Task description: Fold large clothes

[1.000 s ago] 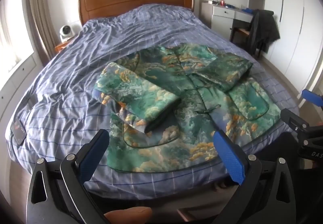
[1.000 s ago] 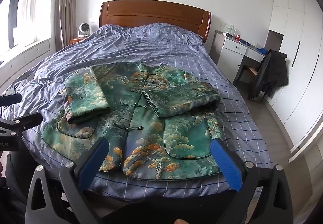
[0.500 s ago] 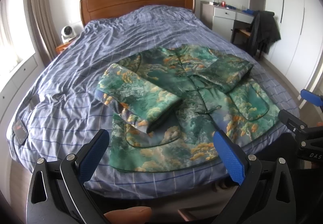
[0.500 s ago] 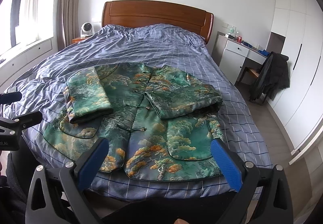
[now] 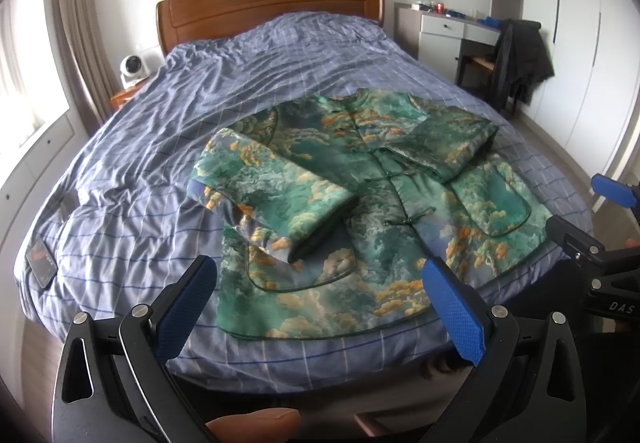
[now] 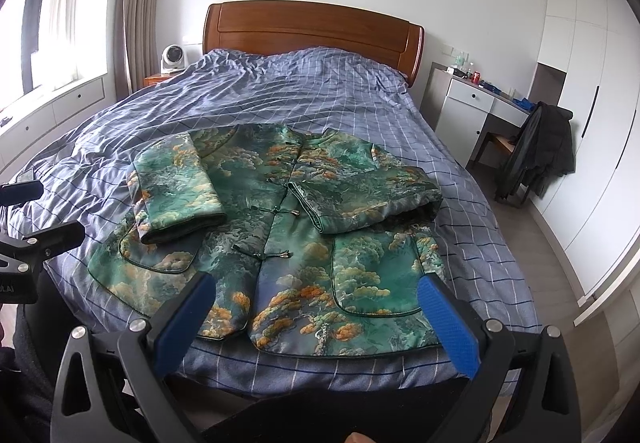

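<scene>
One green cloud-patterned padded jacket [image 6: 276, 243] lies flat near the foot of one blue checked bed [image 6: 300, 103], both sleeves folded inward, two patch pockets showing. Left gripper [image 5: 320, 307] and right gripper [image 6: 316, 319]: fingers spread wide, holding nothing, apparently short of the hem.

Jacket [image 6: 280, 243] glossy brocade cloth; headboard [image 6: 312, 31] polished wood.

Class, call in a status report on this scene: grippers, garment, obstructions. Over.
Left gripper and right gripper open, empty, short of the bed. Green jacket flat, both sleeves folded in. Nothing in the way.
</scene>
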A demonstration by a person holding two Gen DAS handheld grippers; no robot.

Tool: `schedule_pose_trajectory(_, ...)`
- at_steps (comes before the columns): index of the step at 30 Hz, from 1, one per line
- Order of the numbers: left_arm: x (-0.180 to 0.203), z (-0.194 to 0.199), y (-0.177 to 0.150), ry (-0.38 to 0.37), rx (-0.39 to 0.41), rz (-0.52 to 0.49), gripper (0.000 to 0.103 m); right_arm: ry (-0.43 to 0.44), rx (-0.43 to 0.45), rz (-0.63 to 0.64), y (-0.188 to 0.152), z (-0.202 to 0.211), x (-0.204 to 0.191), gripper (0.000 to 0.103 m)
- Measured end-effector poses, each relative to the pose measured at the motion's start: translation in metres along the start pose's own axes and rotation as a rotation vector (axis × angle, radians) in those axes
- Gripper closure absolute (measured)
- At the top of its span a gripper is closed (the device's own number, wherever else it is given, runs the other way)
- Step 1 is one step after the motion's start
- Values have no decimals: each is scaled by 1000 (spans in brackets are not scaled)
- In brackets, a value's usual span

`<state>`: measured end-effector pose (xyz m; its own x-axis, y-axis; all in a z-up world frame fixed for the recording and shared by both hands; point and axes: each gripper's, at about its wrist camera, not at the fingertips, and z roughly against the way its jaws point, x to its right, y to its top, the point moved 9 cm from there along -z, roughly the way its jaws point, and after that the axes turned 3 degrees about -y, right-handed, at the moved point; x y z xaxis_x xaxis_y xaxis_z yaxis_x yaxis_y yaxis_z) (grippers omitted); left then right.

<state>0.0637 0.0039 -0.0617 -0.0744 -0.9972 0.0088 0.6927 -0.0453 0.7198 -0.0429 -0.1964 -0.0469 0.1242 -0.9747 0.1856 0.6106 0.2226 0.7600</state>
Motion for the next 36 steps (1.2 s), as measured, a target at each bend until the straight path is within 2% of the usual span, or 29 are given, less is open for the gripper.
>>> schedule_pose_trajectory(9,-2,2,1,4,1,-1,1,2,-1,1,-2,-1,0,0)
schedule_pose_trajectory(17,-28,17,11,52,33,39,1,-7,12,-3,-3,1,2,0)
schedule_pose_trajectory(21,-28,15,13,72,40,31,1,-3,7,-6,-3,-2,4,0)
schedule_pose_trajectory(26,-32,13,26,98,76,4,0,-4,18,0,-2,-4,5,0)
schedule_pose_trajectory(30,-28,12,37,115,107,-54,0,-2,13,11,-1,-11,3,0)
schedule_pose_trajectory(36,-13,-5,39,79,101,-120,0,-3,-8,7,4,-18,3,0)
